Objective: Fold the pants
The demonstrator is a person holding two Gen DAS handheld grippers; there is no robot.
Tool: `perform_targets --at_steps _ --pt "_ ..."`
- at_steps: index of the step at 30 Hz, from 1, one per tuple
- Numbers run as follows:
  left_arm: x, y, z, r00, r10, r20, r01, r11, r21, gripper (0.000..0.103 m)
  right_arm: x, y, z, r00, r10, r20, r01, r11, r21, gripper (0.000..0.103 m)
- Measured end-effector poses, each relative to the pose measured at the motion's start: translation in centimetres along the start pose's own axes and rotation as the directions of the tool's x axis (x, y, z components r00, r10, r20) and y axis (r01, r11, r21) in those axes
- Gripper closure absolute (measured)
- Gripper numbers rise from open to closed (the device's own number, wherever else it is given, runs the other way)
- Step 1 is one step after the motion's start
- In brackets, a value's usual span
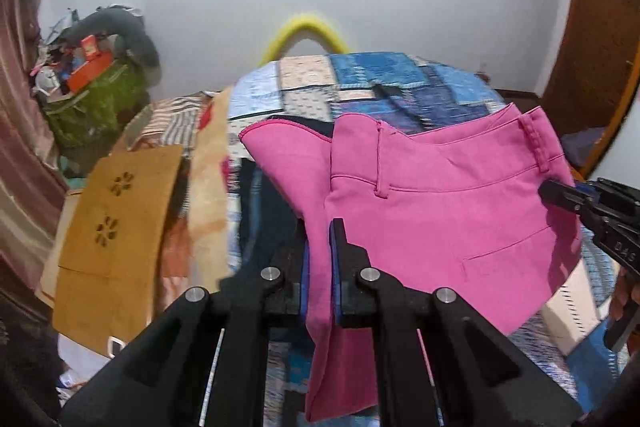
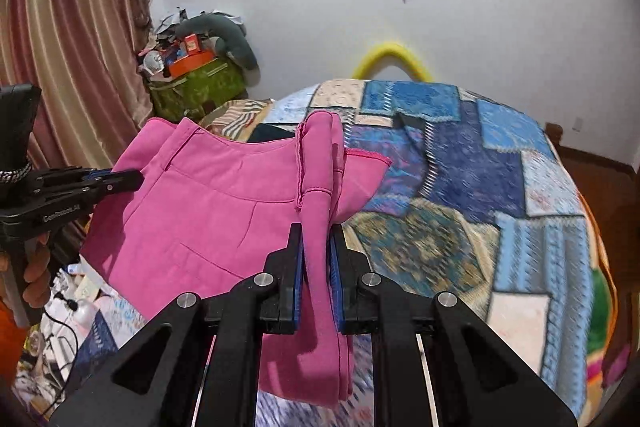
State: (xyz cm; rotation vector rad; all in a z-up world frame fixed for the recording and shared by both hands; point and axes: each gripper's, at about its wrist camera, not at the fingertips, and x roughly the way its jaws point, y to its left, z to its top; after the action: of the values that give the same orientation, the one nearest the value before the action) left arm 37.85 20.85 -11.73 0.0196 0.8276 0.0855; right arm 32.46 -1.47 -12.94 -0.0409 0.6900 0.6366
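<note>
- The left hand-held gripper [image 1: 320, 267] is clamped on the bright pink fabric pants [image 1: 440, 211]; the right hand-held gripper [image 2: 316, 267] is clamped on the waistband's other end.
- The pants are held above the blue patchwork-covered bed [image 2: 460, 187].
- The waistband should be kept taut and level before being laid flat.

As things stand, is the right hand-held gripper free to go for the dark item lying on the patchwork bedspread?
Probably not yet. The right hand-held gripper is shut on a fold of the pink pants, so it would have to let go first. The dark item itself lies uncovered on the bedspread.
</note>
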Motion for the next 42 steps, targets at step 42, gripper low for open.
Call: perform_targets --at_steps 42 --pt "-10.4 1.4 -3.8 0.989 -0.012 0.148 0.022 0.998 -0.067 0.069 -7.1 6.9 1.1 0.985 0.065 0.161 -0.059 0.997 -0.042 0.082"
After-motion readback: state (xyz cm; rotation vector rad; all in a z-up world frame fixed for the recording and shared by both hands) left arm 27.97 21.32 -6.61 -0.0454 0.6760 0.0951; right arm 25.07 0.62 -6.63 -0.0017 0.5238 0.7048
